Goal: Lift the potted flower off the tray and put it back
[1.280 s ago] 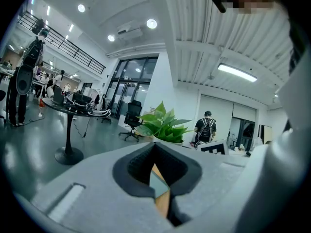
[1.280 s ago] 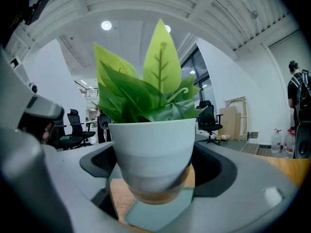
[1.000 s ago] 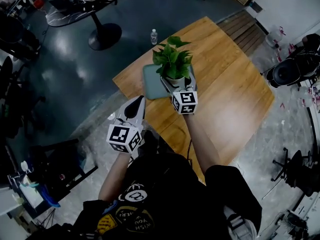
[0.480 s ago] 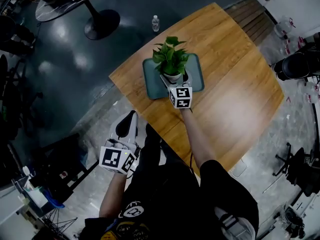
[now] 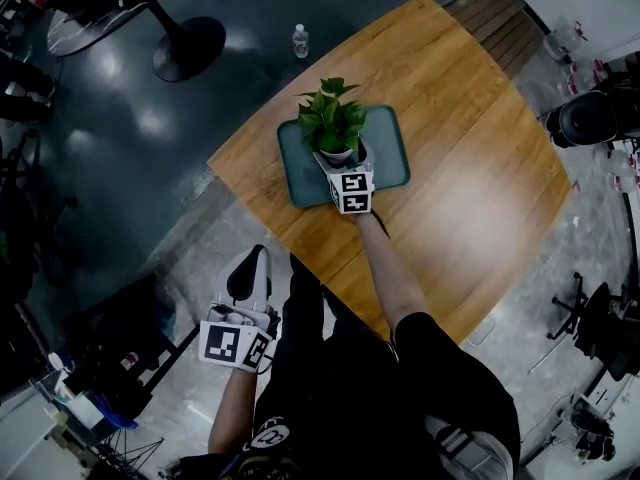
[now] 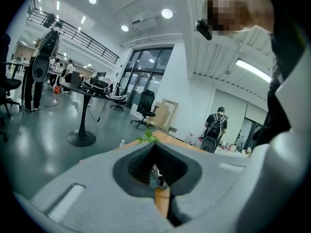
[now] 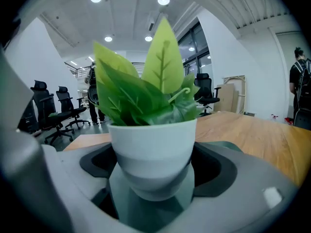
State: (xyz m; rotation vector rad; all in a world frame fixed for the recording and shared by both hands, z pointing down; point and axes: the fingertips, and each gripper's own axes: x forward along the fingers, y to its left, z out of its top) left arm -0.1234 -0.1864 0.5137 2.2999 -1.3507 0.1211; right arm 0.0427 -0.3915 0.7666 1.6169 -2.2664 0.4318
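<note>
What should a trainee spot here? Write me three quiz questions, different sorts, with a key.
1. True or false: the left gripper holds the potted flower.
2. The tray lies on: A a chair, B the wooden table, C a shelf.
3. Fill in: on the floor beyond the table stands a water ____.
Key: 1 false, the right gripper holds it; 2 B; 3 bottle.
</note>
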